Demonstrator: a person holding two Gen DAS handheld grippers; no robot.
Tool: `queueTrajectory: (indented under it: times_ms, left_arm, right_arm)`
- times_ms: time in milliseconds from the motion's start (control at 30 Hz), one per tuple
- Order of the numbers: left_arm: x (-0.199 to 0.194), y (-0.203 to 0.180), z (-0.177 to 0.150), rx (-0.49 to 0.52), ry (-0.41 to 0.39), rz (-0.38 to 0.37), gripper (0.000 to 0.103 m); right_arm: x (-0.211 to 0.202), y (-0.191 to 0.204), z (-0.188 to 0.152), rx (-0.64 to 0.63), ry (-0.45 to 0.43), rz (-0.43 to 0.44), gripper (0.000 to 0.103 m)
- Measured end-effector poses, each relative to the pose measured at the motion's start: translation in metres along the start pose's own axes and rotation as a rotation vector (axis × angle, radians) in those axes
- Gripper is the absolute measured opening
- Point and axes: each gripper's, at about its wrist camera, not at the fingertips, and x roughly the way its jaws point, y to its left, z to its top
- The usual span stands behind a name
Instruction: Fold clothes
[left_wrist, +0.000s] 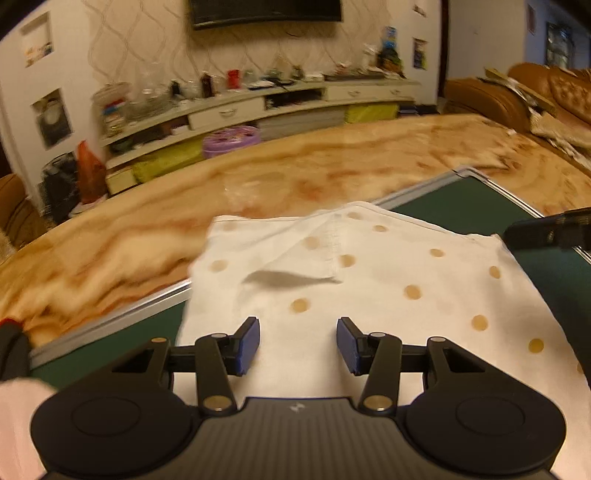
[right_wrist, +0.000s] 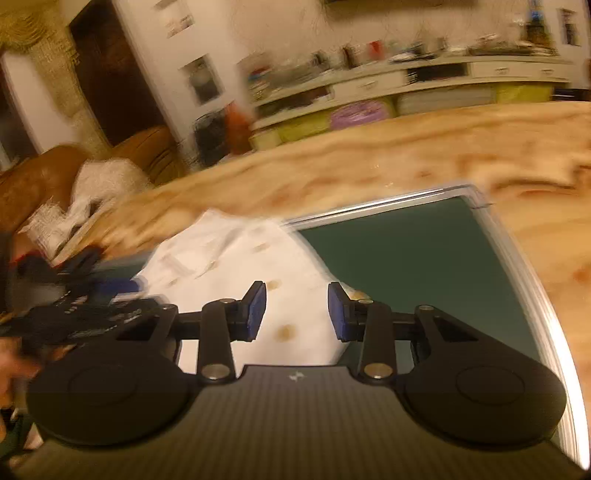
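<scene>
A white garment with tan polka dots (left_wrist: 369, 291) lies spread on a dark green board (left_wrist: 476, 206), one flap folded over near its far edge. My left gripper (left_wrist: 297, 345) hovers open above the garment's near part, nothing between its blue pads. In the right wrist view the same garment (right_wrist: 236, 258) looks blurred. There my right gripper (right_wrist: 296, 312) stands open over the cloth's right edge, where it meets the green board (right_wrist: 417, 258). The other gripper shows as a dark tip (left_wrist: 546, 230) at the left view's right side and as a blurred shape (right_wrist: 85, 306) at the right view's left.
The green board has a silver frame (left_wrist: 110, 321) and rests on a marble-patterned table (left_wrist: 258, 173). Behind stand a long TV cabinet with clutter (left_wrist: 258, 99), a purple tub (left_wrist: 231, 140) and brown sofas (left_wrist: 524, 92). A white cloth pile (right_wrist: 92, 192) lies on a sofa.
</scene>
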Motion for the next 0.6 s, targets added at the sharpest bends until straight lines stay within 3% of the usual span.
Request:
queueTrajectory:
  times_ms: [100,233,267,333,500,600]
  left_arm:
    - [0.016,-0.005,0.014,0.039,-0.007,0.034,0.054]
    - [0.044,0.015,0.044,-0.021,-0.018,0.189,0.057]
    - [0.045,0.021,0.051,-0.037,-0.030,0.223,0.072]
    - [0.048,0.033,0.064,-0.068,-0.054,0.289,0.062]
    - [-0.012,0.044,0.055,-0.057,-0.093,0.201,0.066]
    - [-0.069,0.034,0.013,-0.031,-0.063,0.103,0.069]
  right_arm:
    - [0.010,0.014,-0.004,-0.053,0.059,0.059,0.043]
    - [0.014,0.021,-0.016,-0.061,0.115,0.069,0.043]
    - [0.012,0.024,-0.018,-0.059,0.125,0.060,0.043]
    - [0.010,0.021,-0.022,-0.042,0.134,0.063,0.043]
    - [-0.010,0.025,-0.028,-0.055,0.120,0.075,0.043]
    - [-0.029,0.029,-0.032,-0.058,0.112,0.103,0.043]
